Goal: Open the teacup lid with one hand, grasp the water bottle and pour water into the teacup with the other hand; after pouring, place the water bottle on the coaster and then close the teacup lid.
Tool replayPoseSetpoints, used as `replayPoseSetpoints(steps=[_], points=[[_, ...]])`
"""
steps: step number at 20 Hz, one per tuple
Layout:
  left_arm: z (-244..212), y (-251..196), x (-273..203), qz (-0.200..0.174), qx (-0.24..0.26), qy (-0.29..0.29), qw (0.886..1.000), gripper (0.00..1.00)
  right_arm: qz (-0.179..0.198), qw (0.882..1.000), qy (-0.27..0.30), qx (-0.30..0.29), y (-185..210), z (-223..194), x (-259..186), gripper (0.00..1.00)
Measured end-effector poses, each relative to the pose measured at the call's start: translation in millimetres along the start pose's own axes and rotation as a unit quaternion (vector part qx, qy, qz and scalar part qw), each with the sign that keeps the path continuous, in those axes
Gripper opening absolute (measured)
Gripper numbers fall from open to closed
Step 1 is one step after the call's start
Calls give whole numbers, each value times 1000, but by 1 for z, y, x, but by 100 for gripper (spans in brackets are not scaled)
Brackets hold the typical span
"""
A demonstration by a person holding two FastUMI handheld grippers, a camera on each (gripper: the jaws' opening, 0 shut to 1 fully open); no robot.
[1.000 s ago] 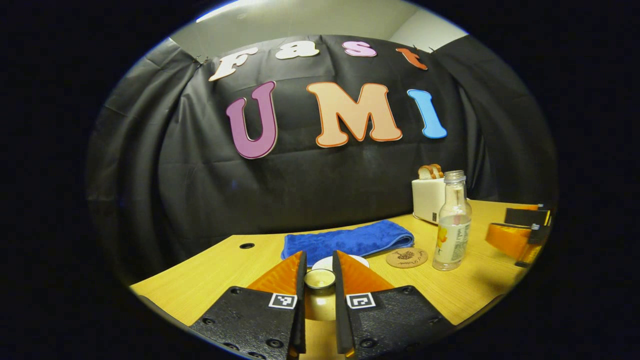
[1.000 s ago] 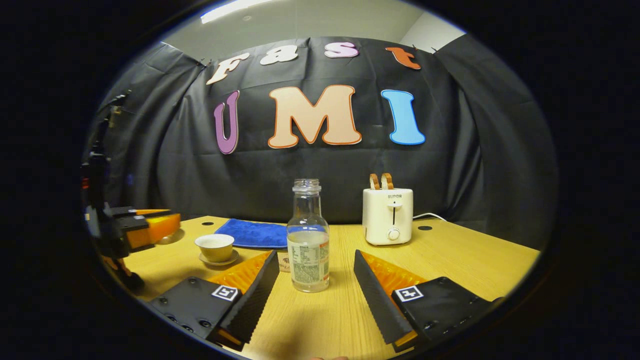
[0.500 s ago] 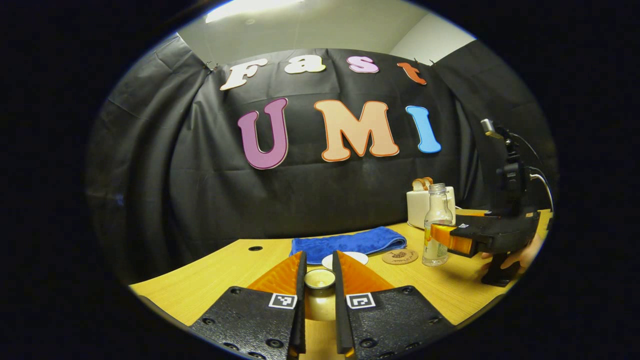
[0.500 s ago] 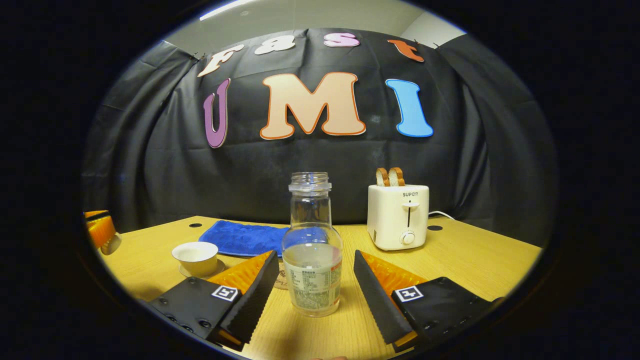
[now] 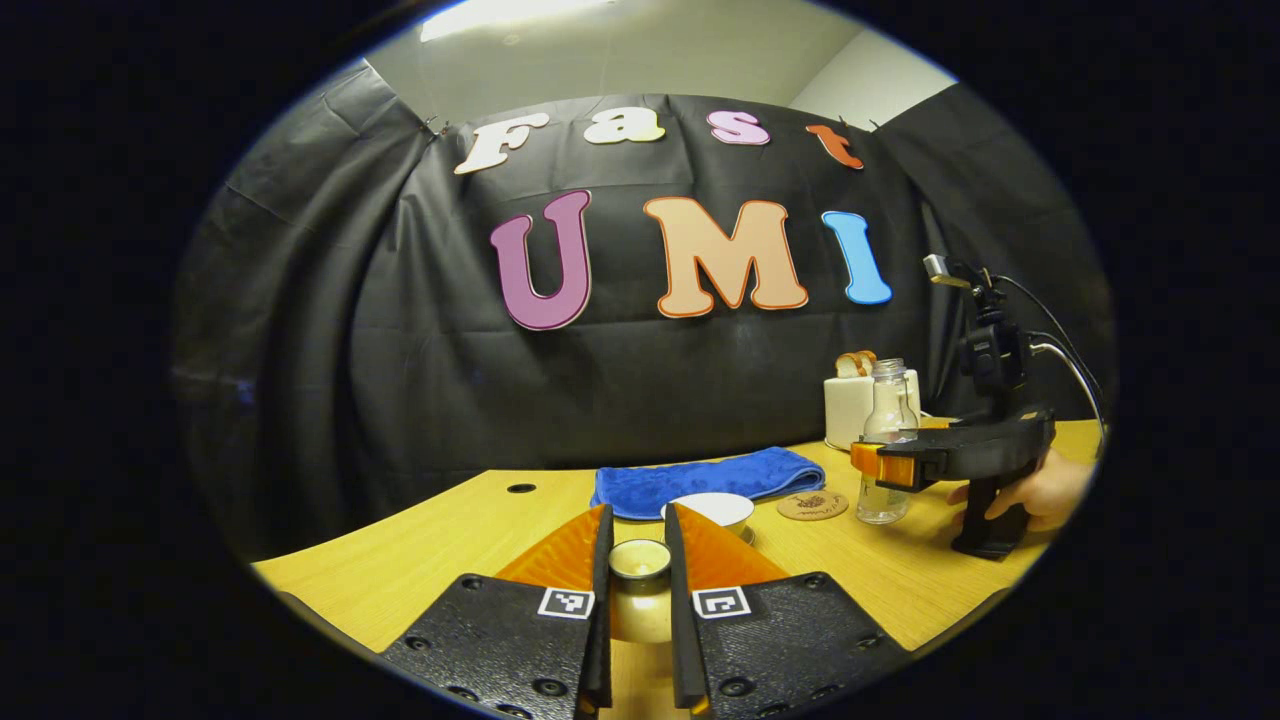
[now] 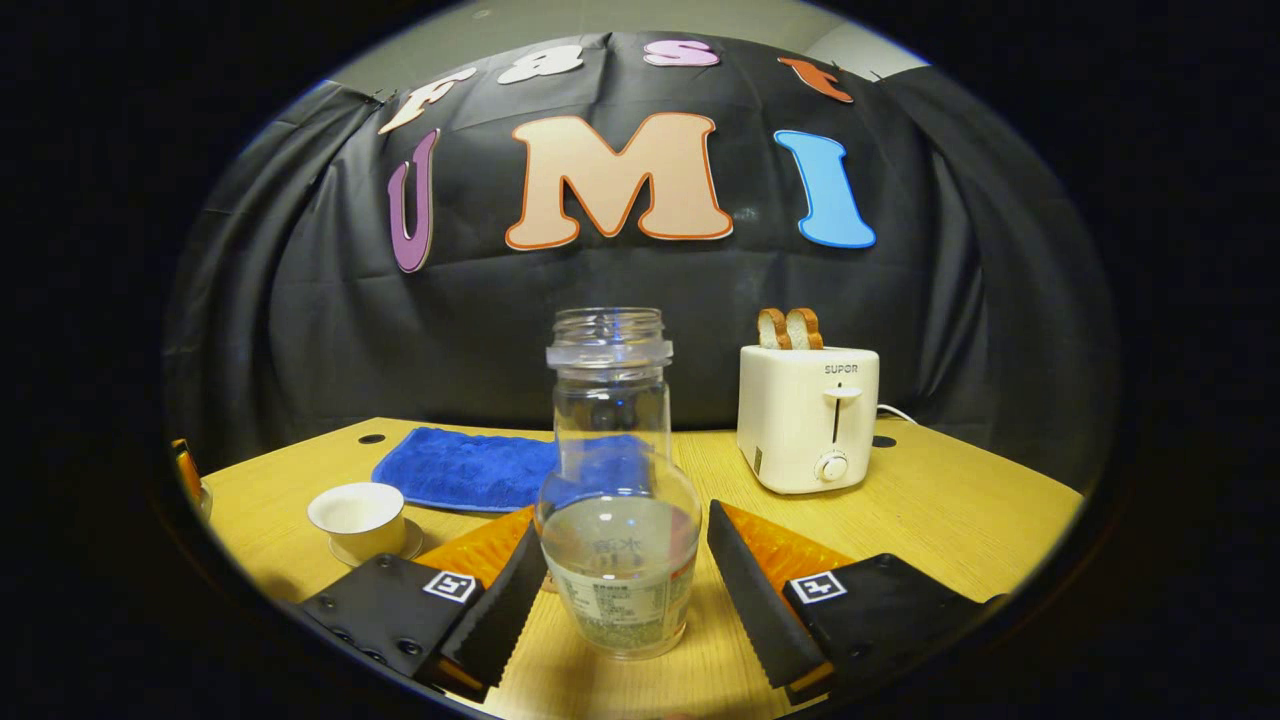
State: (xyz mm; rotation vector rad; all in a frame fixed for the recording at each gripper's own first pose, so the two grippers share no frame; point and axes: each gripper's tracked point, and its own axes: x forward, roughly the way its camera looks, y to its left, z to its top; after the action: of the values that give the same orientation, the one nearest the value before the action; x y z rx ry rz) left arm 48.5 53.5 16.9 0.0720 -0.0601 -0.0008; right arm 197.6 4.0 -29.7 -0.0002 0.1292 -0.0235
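The left claw (image 5: 638, 545) pinches the round teacup lid (image 5: 639, 560) by its knob, lifted above the wooden table (image 5: 420, 560). The right claw (image 6: 625, 565) stands wide, its ribbed fingers flanking the uncapped clear water bottle (image 6: 615, 500), partly filled; contact unclear. Left sits the open teacup (image 6: 358, 512) on its saucer. A cork coaster (image 5: 812, 505), blue towel (image 6: 455, 468) and toaster (image 6: 808, 418) lie farther.

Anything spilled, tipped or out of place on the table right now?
Nothing stands out. The clear glass water bottle stands upright and uncapped between the open right gripper, the white teacup sits on its saucer, and the wooden table looks dry.
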Motion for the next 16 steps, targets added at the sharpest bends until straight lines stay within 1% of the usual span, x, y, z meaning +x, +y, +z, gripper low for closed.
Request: replayPoseSetpoints(steps=[1,2,3,4,5,6,7,8,9,10,11,12,14,16], points=[[-7,-2,0,-4,-5,11,1000,19,1,1000,3,-2,2,-1,4,92],[-13,-6,2,-15,-17,25,999,21,3,1000,2,-3,2,0,1,92],[-18,-7,0,-15,-31,37,999,21,0,1000,2,-2,2,2,0,87],[-11,-3,2,-8,-41,21,999,21,-1,1000,1,-3,2,1,3,82],[-14,1,1,-2,-36,31,999,21,0,1000,0,-4,3,1,5,82],[-19,3,0,-1,-37,32,999,21,-1,1000,0,-5,3,1,5,79],[-17,0,3,-2,-38,28,999,21,0,1000,0,-7,4,1,8,78],[-14,0,3,-2,-38,27,999,21,1,1000,2,-11,7,0,11,75],[-17,-2,3,-10,-38,30,999,21,3,1000,2,-23,10,1,13,75],[-15,-8,3,-23,-38,28,999,21,8,999,-2,-42,14,3,16,75],[-15,-8,3,-24,-38,28,999,21,12,998,-7,-68,21,5,18,74],[-17,-4,3,-17,-38,30,999,21,14,995,-12,-98,26,6,19,74],[-16,-2,3,-16,-38,28,999,21,20,986,-21,-161,39,8,24,74],[-16,-7,1,-26,-38,29,999,21,24,976,-21,-214,50,7,29,75]])
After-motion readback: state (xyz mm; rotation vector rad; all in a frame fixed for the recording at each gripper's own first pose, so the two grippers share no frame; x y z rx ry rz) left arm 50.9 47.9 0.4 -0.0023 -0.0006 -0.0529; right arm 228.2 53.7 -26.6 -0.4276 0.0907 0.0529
